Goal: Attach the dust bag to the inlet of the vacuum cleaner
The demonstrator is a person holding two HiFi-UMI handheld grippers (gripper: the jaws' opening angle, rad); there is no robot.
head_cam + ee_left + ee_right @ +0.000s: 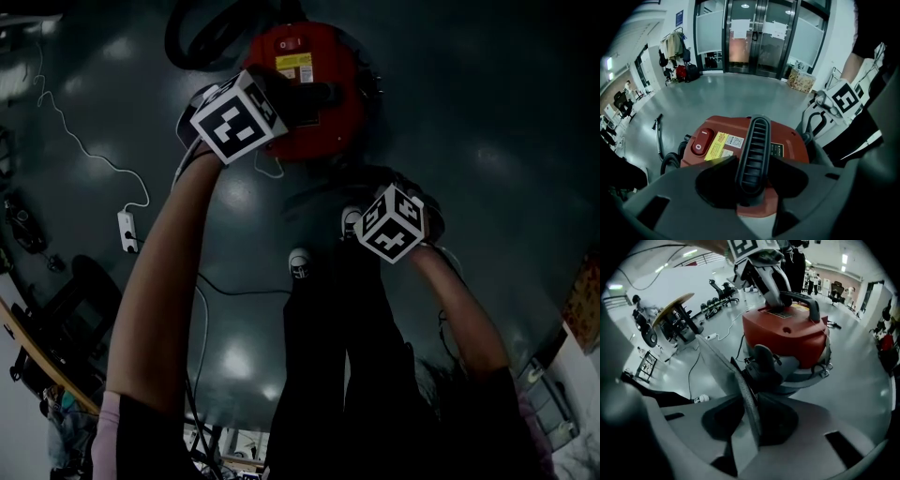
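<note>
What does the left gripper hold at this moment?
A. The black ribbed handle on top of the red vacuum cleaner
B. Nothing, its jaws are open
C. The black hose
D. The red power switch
A: in the left gripper view, the left gripper has its jaws closed on both sides of the black ribbed handle on the red vacuum cleaner.

Office hall: glass doors (754, 37), desk chairs (723, 291).
</note>
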